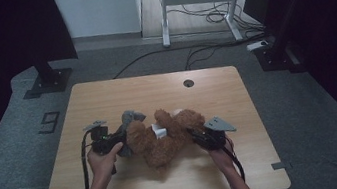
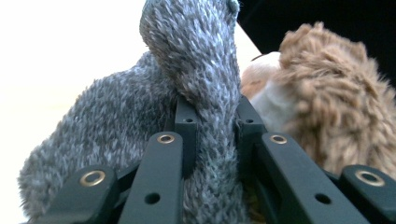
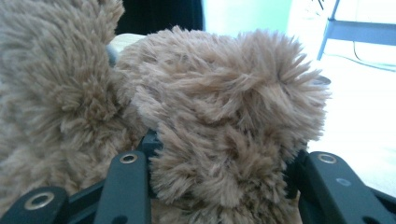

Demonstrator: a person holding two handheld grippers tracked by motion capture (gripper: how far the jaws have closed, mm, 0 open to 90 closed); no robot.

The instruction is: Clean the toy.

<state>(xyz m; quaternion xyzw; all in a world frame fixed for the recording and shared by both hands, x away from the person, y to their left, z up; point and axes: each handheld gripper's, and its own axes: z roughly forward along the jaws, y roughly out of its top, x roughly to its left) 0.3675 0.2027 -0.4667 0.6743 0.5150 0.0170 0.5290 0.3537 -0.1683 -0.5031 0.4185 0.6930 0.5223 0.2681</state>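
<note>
A brown teddy bear [image 1: 163,138] lies in the middle of the wooden table [image 1: 106,96], with a white tag [image 1: 160,130] on it. A fuzzy grey cloth [image 1: 129,118] sits at the bear's left end. My left gripper [image 1: 115,142] is shut on a fold of that grey cloth [image 2: 210,88], which is pinched narrow between the jaws of the left gripper [image 2: 215,119]; the bear's brown fur [image 2: 327,93] shows just behind. My right gripper [image 1: 198,135] is at the bear's right end. In the right gripper view, the right gripper [image 3: 219,156] has its jaws pressed into a thick furry lump of the bear [image 3: 224,116].
A round cable hole [image 1: 188,83] lies near the table's far edge. Beyond the table stand a white desk frame [image 1: 193,0] with cables on the floor and dark stand bases at the left [image 1: 48,82] and right [image 1: 277,55].
</note>
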